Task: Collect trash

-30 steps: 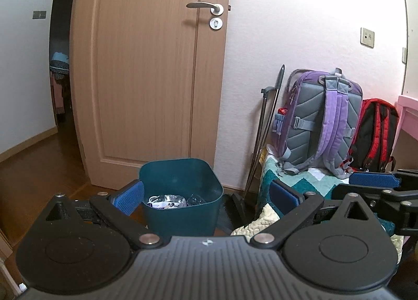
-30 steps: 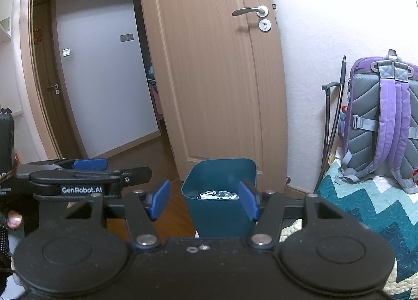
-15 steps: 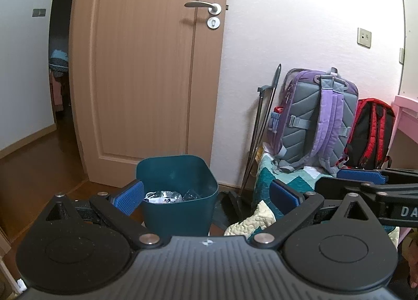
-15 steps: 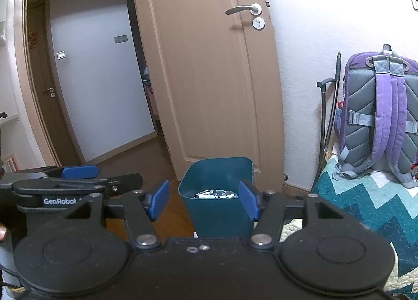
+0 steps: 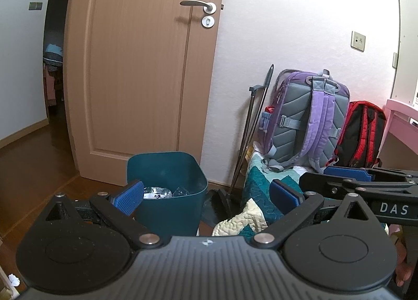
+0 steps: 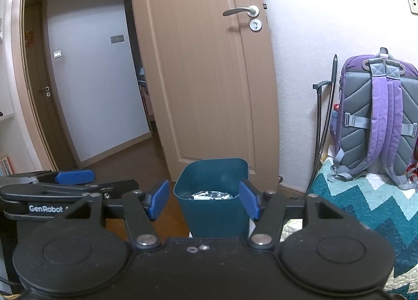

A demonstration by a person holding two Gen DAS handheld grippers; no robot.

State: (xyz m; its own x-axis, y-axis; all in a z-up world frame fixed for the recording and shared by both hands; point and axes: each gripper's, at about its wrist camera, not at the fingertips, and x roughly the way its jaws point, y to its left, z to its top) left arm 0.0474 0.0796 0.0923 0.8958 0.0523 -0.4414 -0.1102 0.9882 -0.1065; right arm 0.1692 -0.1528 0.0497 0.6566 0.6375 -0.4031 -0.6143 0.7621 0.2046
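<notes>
1. I see the dark teal bin [image 5: 167, 190] low in the centre of the left wrist view, standing on the wooden floor [image 5: 28, 166] right in front of the open door [image 5: 141, 64]. In the right wrist view the same bin [image 6: 214, 195] sits low centre, framed between my right fingers.
2. Crumpled silvery trash [image 5: 156, 191] lies inside the bin, below its rim; from the right wrist it shows as a shiny heap [image 6: 211, 194] at the bottom.
3. One small white crumpled scrap [image 5: 13, 279] lies in the lower left corner of the left wrist view; I cannot tell what it rests on.
4. My left gripper [image 5: 206, 195] has its blue pads wide apart with nothing between them; the bin is seen beyond the left pad, not touched.
5. My right gripper [image 6: 203, 200] also stands with its fingers spread and empty. It enters the left wrist view from the right edge as a black bar with a blue pad.
6. To the right of the bin a dark broom and dustpan [image 5: 222, 200] lean against the white wall [image 5: 287, 25].
7. Further right, a purple and grey backpack [image 5: 305, 119] stands upright on a teal zigzag quilt [image 6: 365, 205], with a red and black backpack [image 5: 363, 132] just beside it.
8. A pink desk edge [image 5: 402, 117] shows at the right edge of the left wrist view.
9. Through the doorway, upper left of the right wrist view, I see a hallway with another door [image 6: 39, 85].
</notes>
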